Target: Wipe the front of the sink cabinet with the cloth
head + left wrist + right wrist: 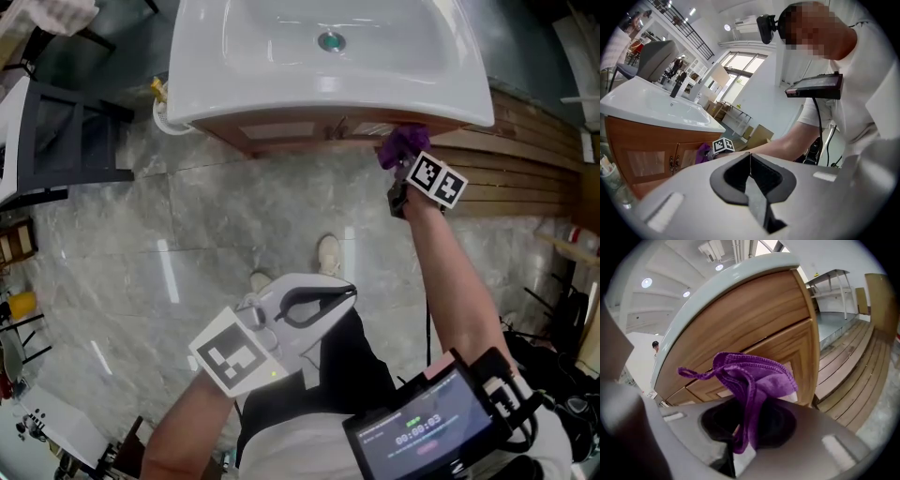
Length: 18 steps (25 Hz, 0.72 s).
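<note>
**Purple cloth held up at the front of the sink cabinet**

The cloth [757, 373] is pinched tight in the right gripper [745, 427]. It is held right up by the wooden cabinet front [754, 319], just under the rim of the white sink [459, 98]. Whether the cloth is pressed on the wood cannot be told for sure. Only a small bit of cloth is gripped, and the rest is bunched up. If it is rubbed hard, it could be pulled out and dropped on the floor [216, 225]. The wood could also be bumped by the hard jaws if the cloth is pushed aside. The left gripper [342, 298] is held low, well away from the cabinet, with its jaws closed together and nothing in them.
</note>
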Motion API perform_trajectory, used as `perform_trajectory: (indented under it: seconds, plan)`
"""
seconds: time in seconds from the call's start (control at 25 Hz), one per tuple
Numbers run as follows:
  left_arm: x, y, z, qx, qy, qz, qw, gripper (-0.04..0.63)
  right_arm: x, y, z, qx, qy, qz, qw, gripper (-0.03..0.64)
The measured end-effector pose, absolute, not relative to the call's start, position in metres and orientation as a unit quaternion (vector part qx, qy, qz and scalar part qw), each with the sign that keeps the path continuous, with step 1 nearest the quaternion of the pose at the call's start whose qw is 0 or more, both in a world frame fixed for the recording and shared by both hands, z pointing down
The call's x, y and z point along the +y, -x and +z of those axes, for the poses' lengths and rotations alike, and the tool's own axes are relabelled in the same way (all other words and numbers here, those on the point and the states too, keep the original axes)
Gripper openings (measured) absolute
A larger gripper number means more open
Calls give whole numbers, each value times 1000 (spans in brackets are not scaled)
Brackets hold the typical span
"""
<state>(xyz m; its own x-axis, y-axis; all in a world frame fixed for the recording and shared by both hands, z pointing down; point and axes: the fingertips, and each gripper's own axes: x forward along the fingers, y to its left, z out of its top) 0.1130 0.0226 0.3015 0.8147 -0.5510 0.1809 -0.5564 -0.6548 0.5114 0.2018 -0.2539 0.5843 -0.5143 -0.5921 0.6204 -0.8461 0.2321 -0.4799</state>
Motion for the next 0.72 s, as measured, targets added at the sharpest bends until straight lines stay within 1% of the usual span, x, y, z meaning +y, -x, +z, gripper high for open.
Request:
perform_trajectory:
  seconds: [0.24, 0.72]
  plan:
    - [34, -87, 301, -317, -906, -2, 280, 8, -236, -148, 580, -784, -438, 410, 160, 75]
    - [63, -43, 299, -343, -898, -12, 276, 8, -201, -65, 573, -804, -396, 408, 174, 75]
